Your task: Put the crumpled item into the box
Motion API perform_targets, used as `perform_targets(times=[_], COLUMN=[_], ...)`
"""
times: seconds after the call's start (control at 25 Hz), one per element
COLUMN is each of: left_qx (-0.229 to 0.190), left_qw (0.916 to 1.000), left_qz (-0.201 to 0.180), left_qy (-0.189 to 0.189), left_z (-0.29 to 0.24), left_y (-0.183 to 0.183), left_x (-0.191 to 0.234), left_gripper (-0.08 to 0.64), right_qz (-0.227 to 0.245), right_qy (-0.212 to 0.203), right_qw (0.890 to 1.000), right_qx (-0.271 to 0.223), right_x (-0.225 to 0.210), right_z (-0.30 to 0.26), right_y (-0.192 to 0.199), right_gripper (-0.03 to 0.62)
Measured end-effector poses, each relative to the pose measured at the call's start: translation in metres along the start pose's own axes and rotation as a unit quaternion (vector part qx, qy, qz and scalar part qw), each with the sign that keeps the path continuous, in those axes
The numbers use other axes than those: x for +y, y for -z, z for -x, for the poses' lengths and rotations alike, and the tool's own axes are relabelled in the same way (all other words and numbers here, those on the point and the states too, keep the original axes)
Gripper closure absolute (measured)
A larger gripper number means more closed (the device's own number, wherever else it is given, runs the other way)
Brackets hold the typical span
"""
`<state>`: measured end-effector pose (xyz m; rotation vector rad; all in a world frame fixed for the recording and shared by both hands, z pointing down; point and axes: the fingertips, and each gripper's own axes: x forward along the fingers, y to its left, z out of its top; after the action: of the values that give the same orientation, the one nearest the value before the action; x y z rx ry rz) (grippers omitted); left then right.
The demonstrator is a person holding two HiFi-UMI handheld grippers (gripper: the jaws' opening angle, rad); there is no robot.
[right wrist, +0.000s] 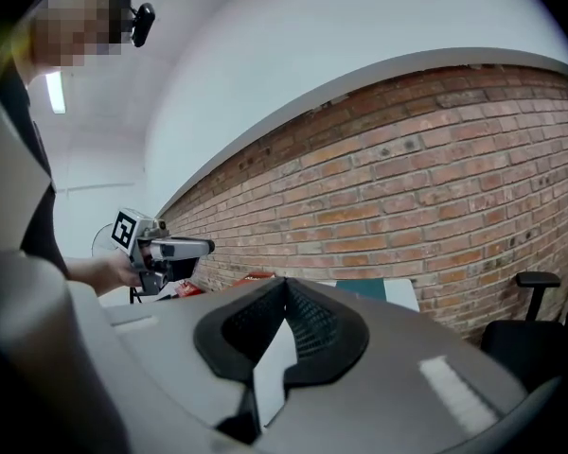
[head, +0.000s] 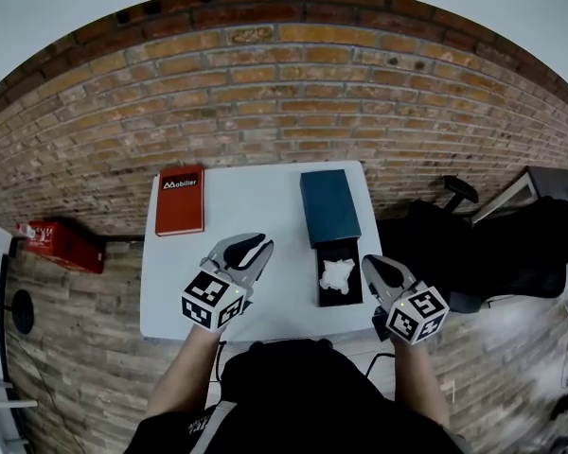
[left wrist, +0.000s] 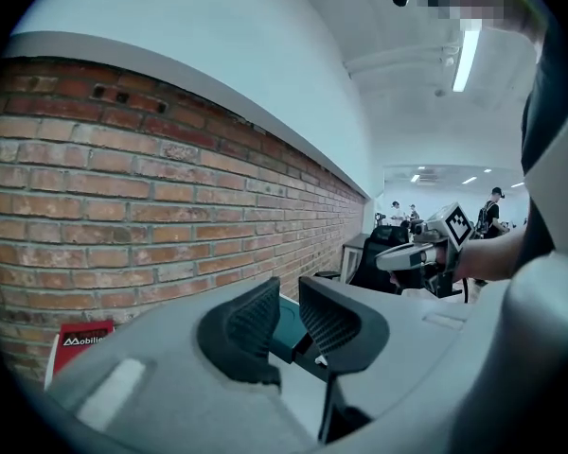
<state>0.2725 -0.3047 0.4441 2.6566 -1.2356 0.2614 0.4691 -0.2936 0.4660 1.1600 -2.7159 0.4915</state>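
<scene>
- On desk (head: 256, 206), right side: black box (head: 322, 287), crumpled paper (head: 338, 274) inside; teal lid (head: 329, 206) just beyond.
- Left claw (head: 257, 252): over desk, slightly spread, empty.
- Right claw (head: 369, 265): beside box, pressed together, empty.

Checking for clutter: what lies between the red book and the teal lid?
Only bare white table between red book and teal lid, in the head view.

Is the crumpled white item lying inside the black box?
Yes, the head view shows the crumpled item resting inside the open black box.
</scene>
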Motion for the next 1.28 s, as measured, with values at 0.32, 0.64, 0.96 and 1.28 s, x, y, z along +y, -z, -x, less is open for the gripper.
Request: perform_targets(times=[0.32, 0.64, 0.96, 1.28], left_qx=[-0.032, -0.042, -0.050, -0.046], left_qw=[0.9990, 0.9981, 0.9979, 0.9980], left_qz=[0.008, 0.027, 0.022, 0.023], left_qy=[-0.030, -0.037, -0.036, -0.036], left_z=[0.022, 0.020, 0.017, 0.014], left_y=[-0.010, -0.007, -0.014, -0.013], left_x=[0.008, 0.010, 0.006, 0.001], left_gripper=[0.521, 0.544, 0.554, 0.554], right_qz=[0.000, 0.028, 0.050, 0.057], right_qy=[-0.019, -0.034, -0.022, -0.011], right_qw=[0.999, 0.998, 0.997, 0.996], right_qx=[-0.034, -0.042, -0.062, -0.066], right_x=[0.031, 0.053, 0.054, 0.048], right_z=[-0.003, 0.004, 0.015, 0.018], right_y=[-0.002, -0.006, -0.025, -0.029], right_gripper=[0.594, 0.594, 0.594, 0.594])
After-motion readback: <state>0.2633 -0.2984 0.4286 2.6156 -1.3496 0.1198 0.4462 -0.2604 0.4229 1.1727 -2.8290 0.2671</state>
